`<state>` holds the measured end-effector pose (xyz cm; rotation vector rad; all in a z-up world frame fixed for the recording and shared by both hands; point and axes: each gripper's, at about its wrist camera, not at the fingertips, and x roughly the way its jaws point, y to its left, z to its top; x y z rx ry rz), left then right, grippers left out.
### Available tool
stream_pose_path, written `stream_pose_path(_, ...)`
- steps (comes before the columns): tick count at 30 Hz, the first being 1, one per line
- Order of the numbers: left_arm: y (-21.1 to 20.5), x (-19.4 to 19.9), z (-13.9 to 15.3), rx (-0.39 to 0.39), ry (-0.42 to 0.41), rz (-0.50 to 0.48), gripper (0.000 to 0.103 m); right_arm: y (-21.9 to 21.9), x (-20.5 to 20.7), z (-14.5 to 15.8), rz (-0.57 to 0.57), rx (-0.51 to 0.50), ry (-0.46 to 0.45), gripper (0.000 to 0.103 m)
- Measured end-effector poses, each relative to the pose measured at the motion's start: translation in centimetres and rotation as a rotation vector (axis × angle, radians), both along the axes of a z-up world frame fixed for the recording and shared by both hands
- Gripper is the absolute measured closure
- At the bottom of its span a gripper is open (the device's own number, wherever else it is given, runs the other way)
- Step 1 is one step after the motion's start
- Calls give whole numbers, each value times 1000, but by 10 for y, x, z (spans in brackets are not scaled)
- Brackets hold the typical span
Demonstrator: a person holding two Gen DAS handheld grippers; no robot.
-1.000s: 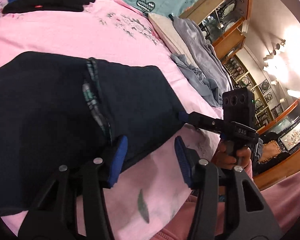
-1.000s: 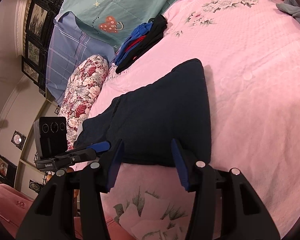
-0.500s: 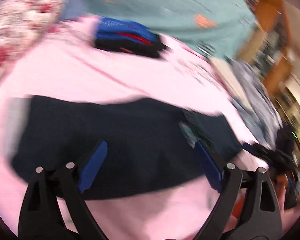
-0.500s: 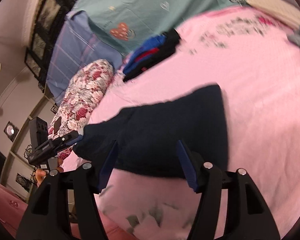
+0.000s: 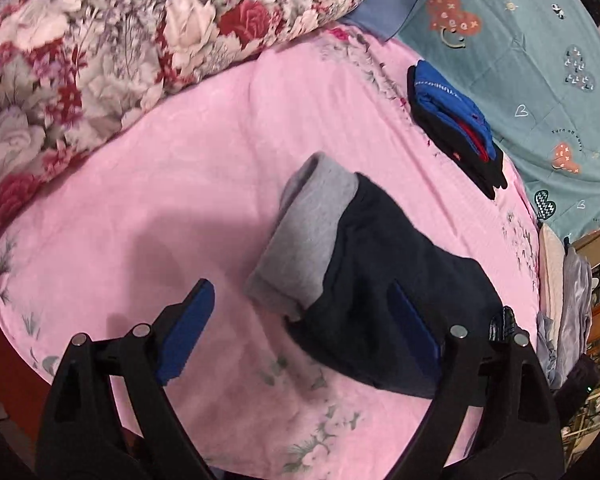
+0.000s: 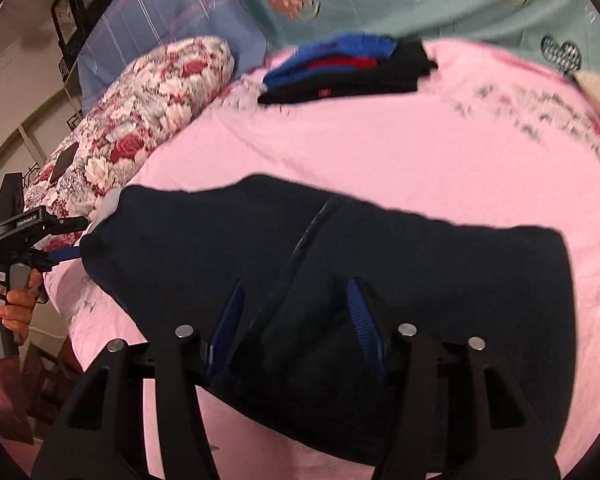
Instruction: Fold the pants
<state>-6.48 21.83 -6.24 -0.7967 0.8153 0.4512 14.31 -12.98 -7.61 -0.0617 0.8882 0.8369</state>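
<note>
Across the pink bed (image 5: 148, 216) lie the dark navy pants (image 6: 340, 264), a grey cuff (image 5: 304, 236) showing at one end. Beside them at the bed's edge sits a floral quilt (image 5: 100, 40), and a folded clothes stack (image 6: 348, 68) rests farther back. Left tongs (image 5: 300, 332) hang spread wide at the cuff end, gripping nothing; right tongs (image 6: 296, 320) hover released over the pants' middle.

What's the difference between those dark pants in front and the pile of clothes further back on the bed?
The dark pants are one garment, spread wide and loosely folded, with a grey cuff showing at one end. The pile of clothes is a compact, neat stack of several pieces in blue, red and black. The pants lie near both grippers; the pile sits far back. Both rest on the pink bedspread.
</note>
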Motion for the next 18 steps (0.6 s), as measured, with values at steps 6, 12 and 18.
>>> stream_pose_path(6,-3,15,-11,-52,40,-26,16,4,-2,-1,28,-24,-13,39)
stream_pose_path(12,-6,25,-9,-120,15,-58,24,-4,-4,-2,30,19,11,39)
stream_pose_path(18,6,17,-12,-276,-86,-34,34,-6,-2,-2,34,38,24,39)
